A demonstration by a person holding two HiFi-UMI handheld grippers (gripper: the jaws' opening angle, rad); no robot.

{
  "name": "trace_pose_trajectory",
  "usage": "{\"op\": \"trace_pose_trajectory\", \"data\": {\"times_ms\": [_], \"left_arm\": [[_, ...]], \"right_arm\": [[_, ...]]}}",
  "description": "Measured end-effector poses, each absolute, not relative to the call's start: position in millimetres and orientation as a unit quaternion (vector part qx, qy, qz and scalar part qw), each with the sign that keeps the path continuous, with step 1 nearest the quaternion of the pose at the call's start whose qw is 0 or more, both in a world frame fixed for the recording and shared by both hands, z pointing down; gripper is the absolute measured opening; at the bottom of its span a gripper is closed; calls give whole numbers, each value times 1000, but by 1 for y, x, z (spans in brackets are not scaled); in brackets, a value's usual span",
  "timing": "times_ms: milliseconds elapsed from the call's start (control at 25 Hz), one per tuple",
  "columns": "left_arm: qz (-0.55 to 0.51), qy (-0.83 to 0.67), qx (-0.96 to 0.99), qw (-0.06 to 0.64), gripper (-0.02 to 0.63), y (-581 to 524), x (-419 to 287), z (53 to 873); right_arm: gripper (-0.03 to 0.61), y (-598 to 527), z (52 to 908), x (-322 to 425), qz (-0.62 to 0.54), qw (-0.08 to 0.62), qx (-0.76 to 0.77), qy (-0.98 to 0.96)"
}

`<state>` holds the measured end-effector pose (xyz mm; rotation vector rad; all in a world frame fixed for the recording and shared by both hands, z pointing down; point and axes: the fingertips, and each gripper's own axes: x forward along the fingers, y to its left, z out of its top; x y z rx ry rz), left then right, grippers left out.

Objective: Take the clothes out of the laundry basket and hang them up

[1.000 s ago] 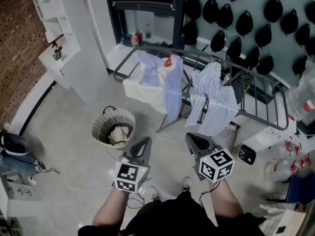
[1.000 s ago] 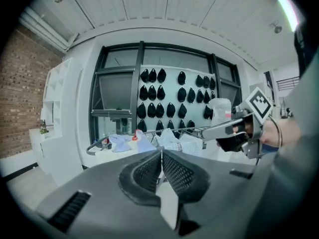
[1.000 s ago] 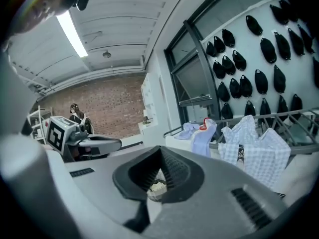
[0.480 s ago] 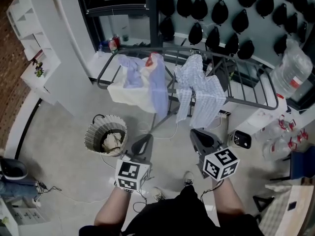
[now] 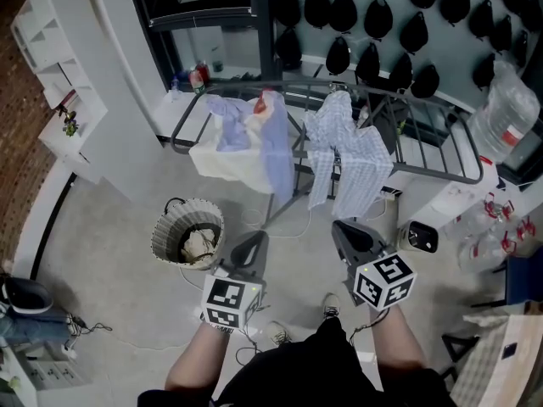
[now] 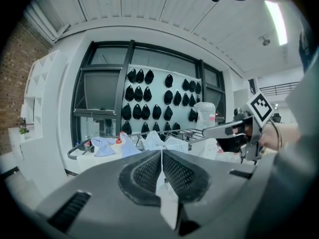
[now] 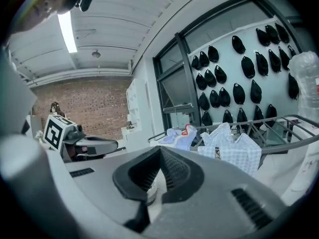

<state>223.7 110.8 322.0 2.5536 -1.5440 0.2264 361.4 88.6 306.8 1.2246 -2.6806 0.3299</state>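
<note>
Pale concrete floor fills most of the head view, and a green wall hung with dark teardrop shapes runs along the top. At upper centre stands the drying rack. It already bears a checked shirt and, to its left, a bundle of pale blue and cream garments, all draped over the rails so they hang free to air. Lower left of the rack, the laundry basket sits on the floor with a light-coloured garment crumpled inside, so the job looks partly done. The left gripper and right gripper are held side by side at lower centre, roughly level and aimed toward the rack. Each has its jaws pressed together on nothing. Empty like this, they seem to be between pieces, and the basket to their left is the likely next reach.
</note>
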Motion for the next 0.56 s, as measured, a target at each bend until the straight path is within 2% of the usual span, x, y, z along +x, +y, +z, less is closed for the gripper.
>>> {"op": "trace_pose_trajectory", "data": {"times_ms": [560], "left_arm": [[76, -520, 848, 63, 9, 116, 225, 323]], "right_arm": [[6, 95, 310, 364, 112, 94, 408, -901]]}}
